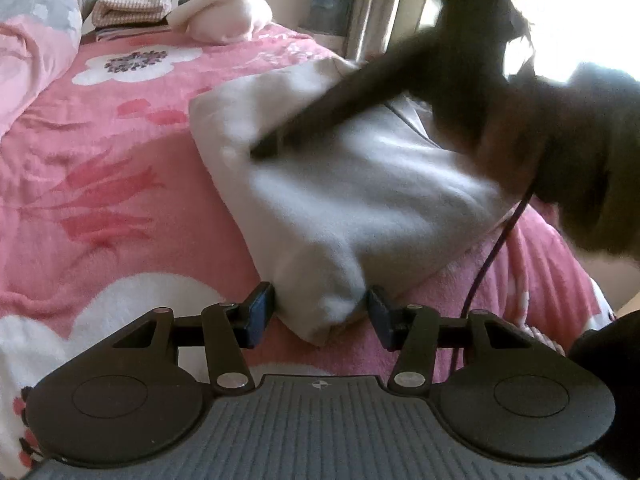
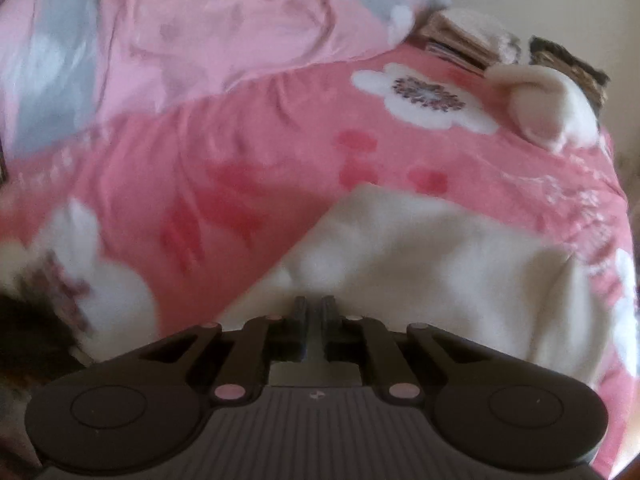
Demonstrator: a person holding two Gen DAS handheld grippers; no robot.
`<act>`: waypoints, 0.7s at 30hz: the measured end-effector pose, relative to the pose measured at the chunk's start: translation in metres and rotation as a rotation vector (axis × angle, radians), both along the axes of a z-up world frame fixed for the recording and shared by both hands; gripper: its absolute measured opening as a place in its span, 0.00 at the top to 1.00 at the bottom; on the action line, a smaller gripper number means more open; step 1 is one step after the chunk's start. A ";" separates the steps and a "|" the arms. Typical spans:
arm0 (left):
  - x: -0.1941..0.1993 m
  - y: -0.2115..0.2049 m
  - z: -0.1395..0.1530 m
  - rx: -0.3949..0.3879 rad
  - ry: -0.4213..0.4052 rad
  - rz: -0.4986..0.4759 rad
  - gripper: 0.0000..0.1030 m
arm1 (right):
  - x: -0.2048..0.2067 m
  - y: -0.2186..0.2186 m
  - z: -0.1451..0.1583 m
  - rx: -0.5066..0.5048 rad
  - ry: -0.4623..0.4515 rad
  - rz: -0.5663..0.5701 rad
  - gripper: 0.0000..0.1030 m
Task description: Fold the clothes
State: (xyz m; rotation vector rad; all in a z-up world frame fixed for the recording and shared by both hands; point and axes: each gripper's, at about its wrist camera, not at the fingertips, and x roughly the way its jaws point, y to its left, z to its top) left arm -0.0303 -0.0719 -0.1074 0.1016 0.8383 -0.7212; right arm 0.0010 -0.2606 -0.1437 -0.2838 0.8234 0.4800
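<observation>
The left gripper [image 1: 318, 314] is spread wide, and a corner of the soft white garment [image 1: 360, 200] is seen between its fingers. The right gripper [image 2: 315, 320] is nearly pressed together, with nothing seen pinched, right at the garment's near edge. The fluffy, thick garment is laid in a folded bundle on the pink flowered bed [image 1: 120, 168], just ahead of both grippers.

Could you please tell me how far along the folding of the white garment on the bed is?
Done: the white fleece garment already lies as a compact folded block on the pink floral blanket. In hand: the left tongs straddle its near corner, open; the right tongs press nearly closed onto it. Left: probably moving it to the folded pile.
</observation>
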 end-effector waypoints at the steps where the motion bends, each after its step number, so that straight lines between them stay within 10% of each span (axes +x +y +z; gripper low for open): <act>1: 0.000 0.000 0.000 0.003 0.002 0.000 0.50 | -0.004 0.002 -0.007 -0.022 -0.012 0.018 0.96; 11: -0.007 -0.004 -0.005 0.038 0.011 -0.030 0.50 | -0.025 -0.007 0.011 -0.095 -0.032 -0.076 0.96; 21: 0.011 0.034 0.031 -0.052 0.021 0.001 0.50 | -0.037 -0.056 0.040 0.036 -0.038 -0.212 0.93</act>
